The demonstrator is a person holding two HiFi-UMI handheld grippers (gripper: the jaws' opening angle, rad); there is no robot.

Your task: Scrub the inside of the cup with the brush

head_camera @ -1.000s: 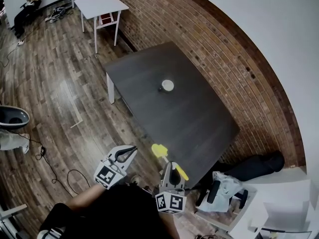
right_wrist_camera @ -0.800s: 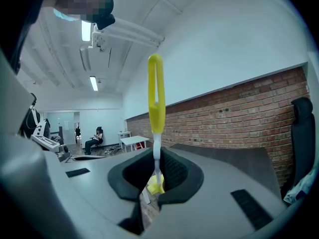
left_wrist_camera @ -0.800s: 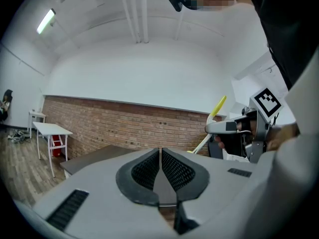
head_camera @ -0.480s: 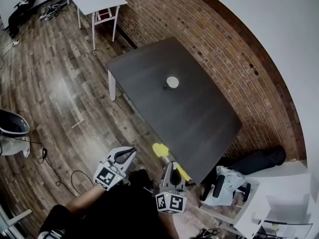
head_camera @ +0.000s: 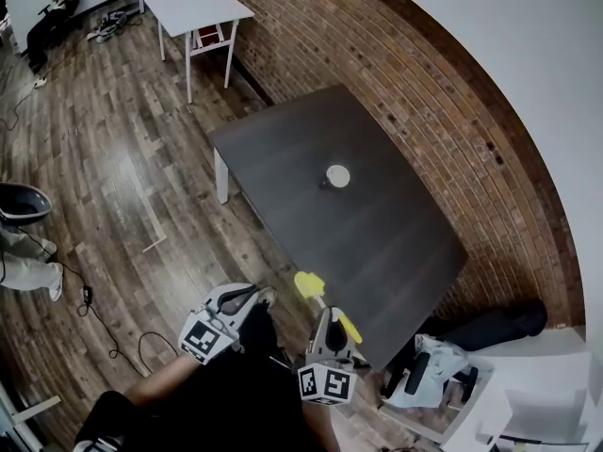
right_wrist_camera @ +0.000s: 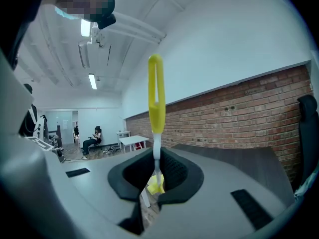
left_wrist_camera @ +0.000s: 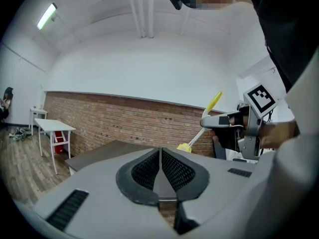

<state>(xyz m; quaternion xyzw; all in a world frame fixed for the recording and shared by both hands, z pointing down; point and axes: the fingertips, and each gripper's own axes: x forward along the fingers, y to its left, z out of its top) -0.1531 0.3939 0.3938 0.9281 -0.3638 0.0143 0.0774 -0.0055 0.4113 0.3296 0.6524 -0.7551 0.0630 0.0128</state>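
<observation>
A small white cup (head_camera: 337,176) stands alone near the middle of the dark table (head_camera: 377,243). Both grippers are off the table, close to the person's body over the wooden floor. My right gripper (head_camera: 325,320) is shut on the thin white stem of a yellow brush (head_camera: 306,283), whose yellow head points toward the table's near edge. In the right gripper view the brush (right_wrist_camera: 156,98) crosses the jaws with its looped yellow handle up. My left gripper (head_camera: 247,298) is shut with nothing in it; its pads (left_wrist_camera: 172,169) meet, and the brush (left_wrist_camera: 202,128) shows beyond them.
A brick wall (head_camera: 424,111) runs behind the table. A small white table (head_camera: 201,9) stands far left, with a seated person (head_camera: 52,12) beyond it. Cables (head_camera: 104,328) lie on the floor. Bags (head_camera: 443,370) and a white desk sit at the lower right.
The head view has shifted, so the table and cup sit a little further right and lower. Both grippers keep their pose near the body; the brush stays held.
</observation>
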